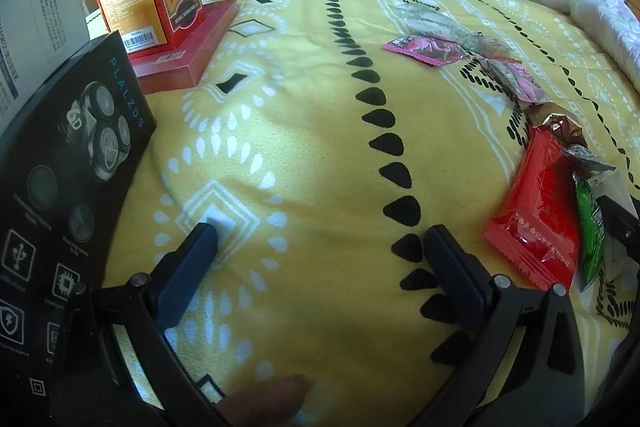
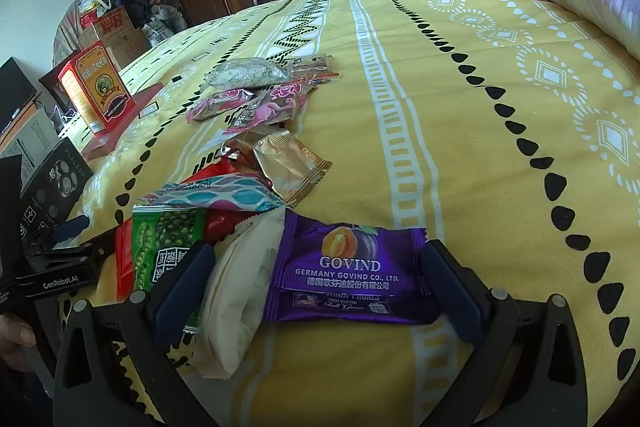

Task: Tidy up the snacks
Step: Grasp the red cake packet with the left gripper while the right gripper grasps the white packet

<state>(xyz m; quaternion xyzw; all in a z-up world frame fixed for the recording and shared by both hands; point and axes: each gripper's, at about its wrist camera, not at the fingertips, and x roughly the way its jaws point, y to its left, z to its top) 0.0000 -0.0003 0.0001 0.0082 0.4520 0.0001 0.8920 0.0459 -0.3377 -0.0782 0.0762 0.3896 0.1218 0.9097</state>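
Right gripper (image 2: pixel 320 267): jaws fully spread, holding nothing. The purple packet (image 2: pixel 352 271) lies flat on the bedspread (image 2: pixel 460 107) between the fingers, with a white packet (image 2: pixel 240 291) touching it at 9 o'clock. Lower squarely and close on the purple packet alone. Left gripper (image 1: pixel 320 247): wide open, empty, over bare bedspread; red packet (image 1: pixel 536 211) at 3 o'clock.

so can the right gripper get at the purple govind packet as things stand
Probably yes. The right gripper is open, and the purple Govind packet lies flat on the yellow blanket between its fingers with nothing on top. The white packet beside it could get caught too.
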